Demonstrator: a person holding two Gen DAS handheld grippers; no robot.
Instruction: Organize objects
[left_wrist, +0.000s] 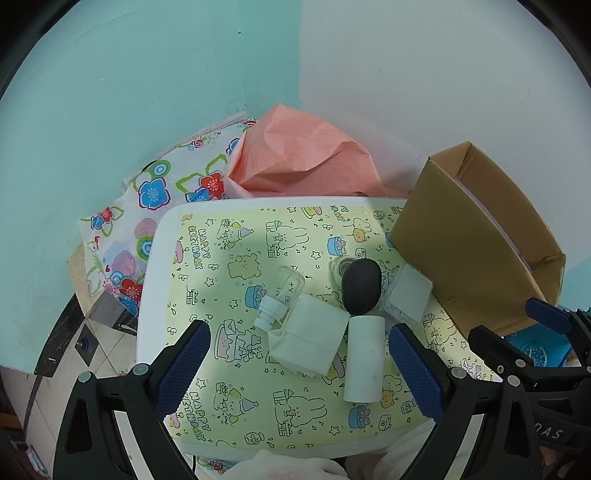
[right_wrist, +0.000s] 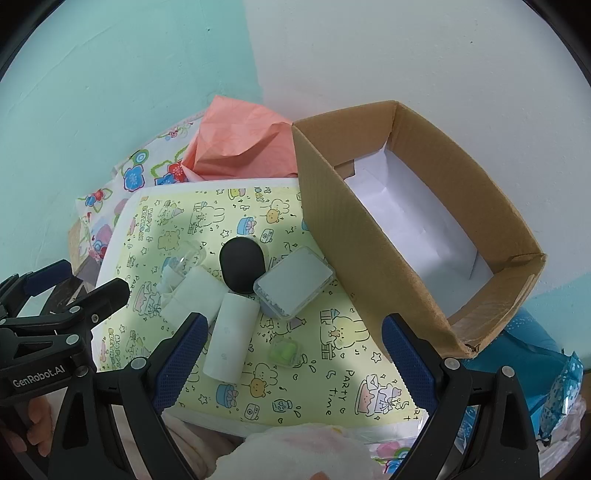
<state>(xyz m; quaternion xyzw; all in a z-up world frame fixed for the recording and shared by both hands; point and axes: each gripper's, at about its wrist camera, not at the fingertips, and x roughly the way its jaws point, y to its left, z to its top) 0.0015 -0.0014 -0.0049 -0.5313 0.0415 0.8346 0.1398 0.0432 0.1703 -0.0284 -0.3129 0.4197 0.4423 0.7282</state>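
Looking down, I see a small white table (left_wrist: 155, 280) with a yellow birthday paper (left_wrist: 229, 406) on top, full of bunnies and cakes. Behind it the wall is green (left_wrist: 110, 92) on one side and white (left_wrist: 443, 74) on the other. A flowery cloth (left_wrist: 155, 192) and a crumpled pink paper (left_wrist: 295, 158) sit at the back by the wall. The floor with tiles (left_wrist: 74, 376) shows off the table's left edge.

A brown cardboard box (right_wrist: 369, 229) stands on the right side of the table. It is open on top, with white paper lining the bottom. A blue bag (right_wrist: 535, 354) lies just beside the box.

The things to sort sit in a bunch in the middle. A black oval thing (left_wrist: 361, 288) lies on top of the pile. A clear box with a gray lid (right_wrist: 293, 288) touches it, close to the cardboard box wall. A white tube (left_wrist: 364, 358) lies flat, touching a white packet (left_wrist: 308, 338). A clear little bottle with a white cap (left_wrist: 280, 299) lies on its side by the packet. A tiny clear case with something green inside (right_wrist: 286, 352) sits alone, near the tube.

My left tongs (left_wrist: 299, 369) are wide open and hold nothing. They hang over the packet and the tube. My right tongs (right_wrist: 291, 362) are wide open too, holding nothing, over the tiny green case. The two tongs are side by side, close together. Something soft and pink (right_wrist: 295, 454) sits at the near edge.
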